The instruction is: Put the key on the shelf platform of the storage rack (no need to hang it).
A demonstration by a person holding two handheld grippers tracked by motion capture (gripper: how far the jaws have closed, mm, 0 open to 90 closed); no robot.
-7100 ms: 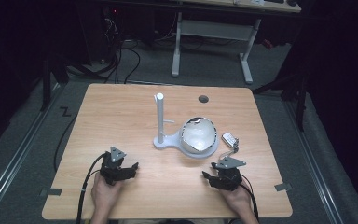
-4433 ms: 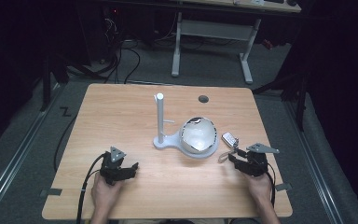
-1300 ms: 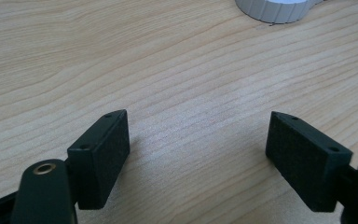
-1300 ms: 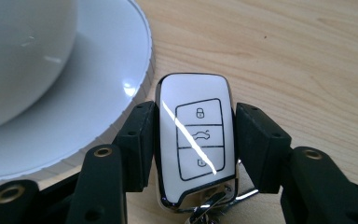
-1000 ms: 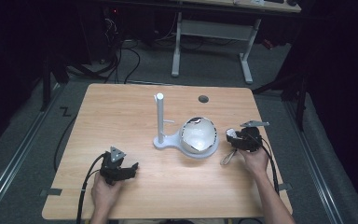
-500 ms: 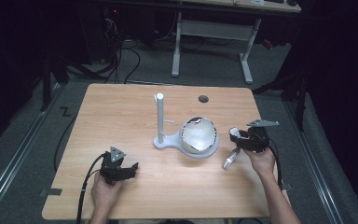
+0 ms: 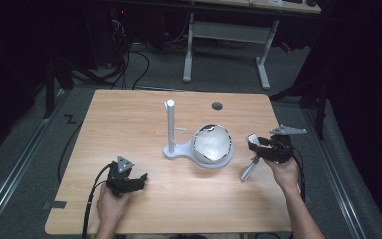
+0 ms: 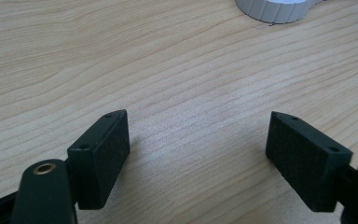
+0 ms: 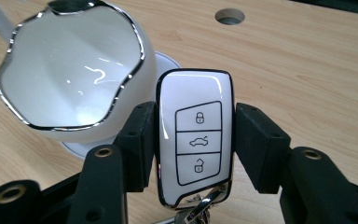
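Note:
My right gripper (image 9: 195, 135) is shut on a white car key fob (image 9: 196, 140) with three buttons and a chrome rim, its jaws pressing the fob's two long sides. In the high view that right gripper (image 7: 258, 145) is lifted just right of the white bowl, and the fob's silver strap (image 7: 248, 169) hangs below it. The glossy white apple-shaped bowl (image 7: 212, 146) with a chrome edge sits on a white stand (image 7: 171, 130) with an upright post. My left gripper (image 7: 129, 182) rests open near the table's front left, nothing between its pads (image 8: 103, 154).
The wooden table (image 7: 129, 114) has a round cable hole (image 7: 217, 105) at the back right. The stand's ribbed white base (image 8: 275, 7) lies ahead of the left gripper. A desk frame and cables stand on the floor behind the table.
The right hand went from the table's front right up to the fob beside the bowl, closed on it and lifted it; its strap now dangles. The left gripper stayed put.

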